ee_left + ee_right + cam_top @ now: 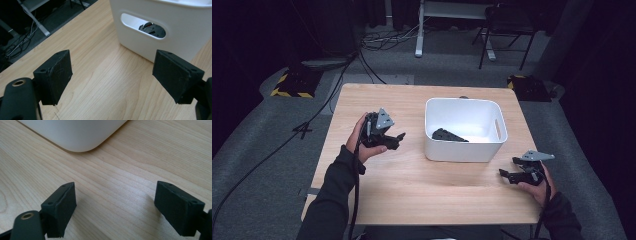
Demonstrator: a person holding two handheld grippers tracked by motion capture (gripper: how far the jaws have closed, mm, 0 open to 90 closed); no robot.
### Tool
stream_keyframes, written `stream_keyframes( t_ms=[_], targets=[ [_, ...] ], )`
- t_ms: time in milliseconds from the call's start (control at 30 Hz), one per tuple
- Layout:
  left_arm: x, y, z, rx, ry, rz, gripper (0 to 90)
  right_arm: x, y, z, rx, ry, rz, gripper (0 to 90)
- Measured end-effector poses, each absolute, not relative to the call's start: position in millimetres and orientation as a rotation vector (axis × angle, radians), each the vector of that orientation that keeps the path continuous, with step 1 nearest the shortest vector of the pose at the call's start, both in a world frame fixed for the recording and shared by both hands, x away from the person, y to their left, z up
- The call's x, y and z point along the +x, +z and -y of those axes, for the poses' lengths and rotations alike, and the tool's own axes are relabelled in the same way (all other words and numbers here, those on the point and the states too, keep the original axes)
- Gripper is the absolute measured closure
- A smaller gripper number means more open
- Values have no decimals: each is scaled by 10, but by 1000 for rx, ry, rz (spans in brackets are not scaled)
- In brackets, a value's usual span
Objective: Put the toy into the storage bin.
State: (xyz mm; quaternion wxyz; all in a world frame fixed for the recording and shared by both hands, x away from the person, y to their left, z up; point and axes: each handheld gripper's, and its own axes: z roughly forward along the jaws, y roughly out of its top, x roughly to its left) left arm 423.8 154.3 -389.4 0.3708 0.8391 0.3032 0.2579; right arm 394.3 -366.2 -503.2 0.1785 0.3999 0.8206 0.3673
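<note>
A white bin (465,130) stands on the wooden bench (412,175), right of centre and toward the far side, with a dark, flat-looking black object (448,135) lying on its floor against the near-left wall; what that object is cannot be told. The left claw (393,140) hovers just left of the bin, jaws spread with nothing between them, aimed at the bin's side wall with its slot handle (143,25), through which part of the black object shows. The right claw (508,175) rests low by the bin's near right corner (82,145), jaws likewise wide and empty. The likely trouble from here is the approach: if the left claw goes in level, it meets the wall and shoves the light bin across the bench toward the right hand. Reaching over the rim, a jaw could catch the edge and tip the bin, and a flat piece lying tight against the wall may slip from the pads.
</note>
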Motion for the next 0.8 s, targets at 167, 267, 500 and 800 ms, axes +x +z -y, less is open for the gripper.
stream_keyframes(
  t_ms=[167, 267, 500, 800],
  targets=[
    [4197, -3954, -1603, 2173, 663, -792, 162, 3943, -5033, 3662, 1131, 1039, -2321, 178],
    [4175, -3990, -1640, 2178, 654, -803, 161, 3943, -5033, 3662, 1131, 1039, -2320, 178],
    [4122, -4071, -1693, 2199, 654, -820, 161, 3943, -5033, 3662, 1131, 1039, -2321, 178],
    [4044, -4179, -1763, 2229, 661, -830, 161, 3943, -5032, 3662, 1131, 1039, -2321, 178]
  ],
)
